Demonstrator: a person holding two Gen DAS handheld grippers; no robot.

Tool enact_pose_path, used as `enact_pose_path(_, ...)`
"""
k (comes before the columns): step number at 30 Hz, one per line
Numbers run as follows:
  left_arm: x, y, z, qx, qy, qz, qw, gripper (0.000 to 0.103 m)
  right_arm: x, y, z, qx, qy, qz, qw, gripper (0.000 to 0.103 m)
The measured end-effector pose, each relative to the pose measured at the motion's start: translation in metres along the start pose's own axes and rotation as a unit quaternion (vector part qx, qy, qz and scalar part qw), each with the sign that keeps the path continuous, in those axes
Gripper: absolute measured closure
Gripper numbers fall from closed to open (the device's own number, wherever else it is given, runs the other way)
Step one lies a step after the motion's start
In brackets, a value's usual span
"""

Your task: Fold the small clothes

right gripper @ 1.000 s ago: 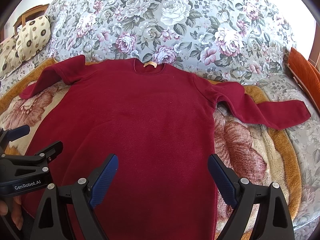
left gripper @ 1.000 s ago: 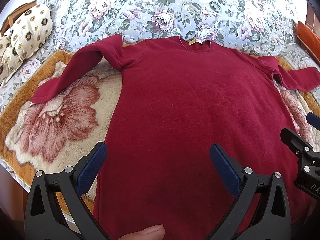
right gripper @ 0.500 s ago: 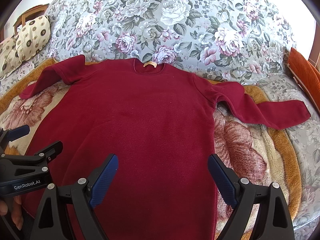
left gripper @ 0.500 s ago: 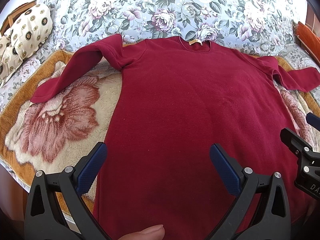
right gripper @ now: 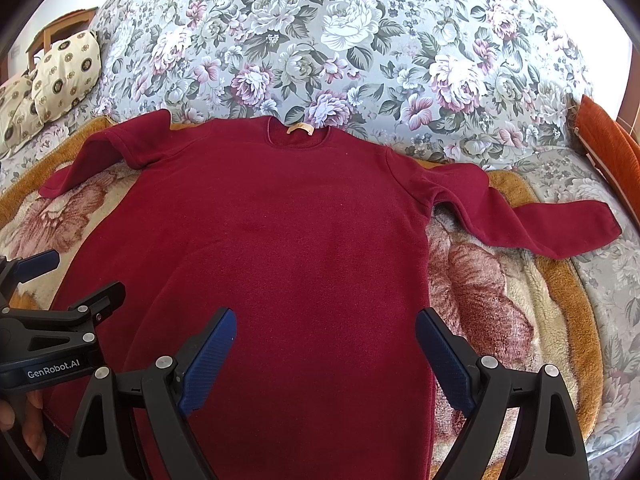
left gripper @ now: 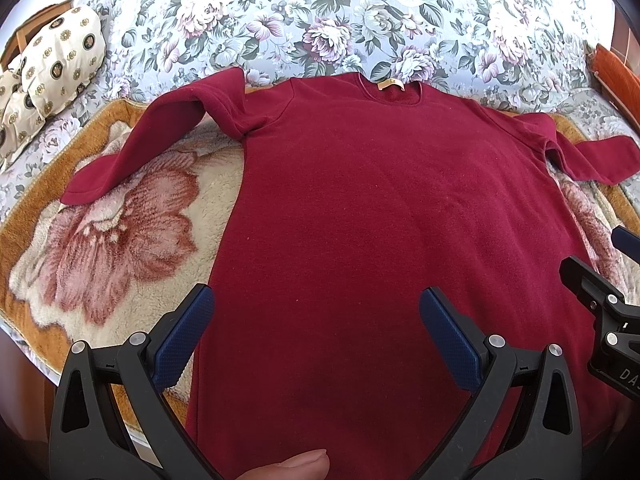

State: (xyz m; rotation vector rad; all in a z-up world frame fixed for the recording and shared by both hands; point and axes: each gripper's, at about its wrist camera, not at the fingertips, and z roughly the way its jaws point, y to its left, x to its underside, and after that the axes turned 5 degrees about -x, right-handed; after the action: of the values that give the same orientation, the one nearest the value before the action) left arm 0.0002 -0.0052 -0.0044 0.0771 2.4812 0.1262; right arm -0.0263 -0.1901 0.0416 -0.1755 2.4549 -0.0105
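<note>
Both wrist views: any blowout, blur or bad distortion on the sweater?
Left wrist view: red sweater sharp and evenly lit, edges bowed by the fisheye, corners dark. Right wrist view: sweater also sharp; blown-out white at the upper right rim beyond the floral cover.

"GenRobot.AI" in white letters on side of left gripper (right gripper: 40,276), seen from right wrist view. Partial "DA" in white on body of right gripper (left gripper: 600,256), at the left wrist view's right edge, rest cut off. Tan neck label (left gripper: 390,85) on maroon sweater (left gripper: 380,240): print too small to read.
</note>
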Motion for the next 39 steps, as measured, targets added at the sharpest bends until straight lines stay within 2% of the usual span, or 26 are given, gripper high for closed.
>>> enact_pose_path(25, -0.0001, 0.0002, 0.0002, 0.001, 0.001, -0.001, 1.0, 0.0, -0.0005, -0.0007, 0.0001, 0.001, 0.001, -0.001, 1.0, 0.013)
enact_pose_path(39, 0.0015, 0.004, -0.0024, 0.017, 0.002, -0.018, 0.9997, 0.0, -0.0024, -0.0007, -0.0006, 0.001, 0.002, -0.002, 1.0, 0.013)
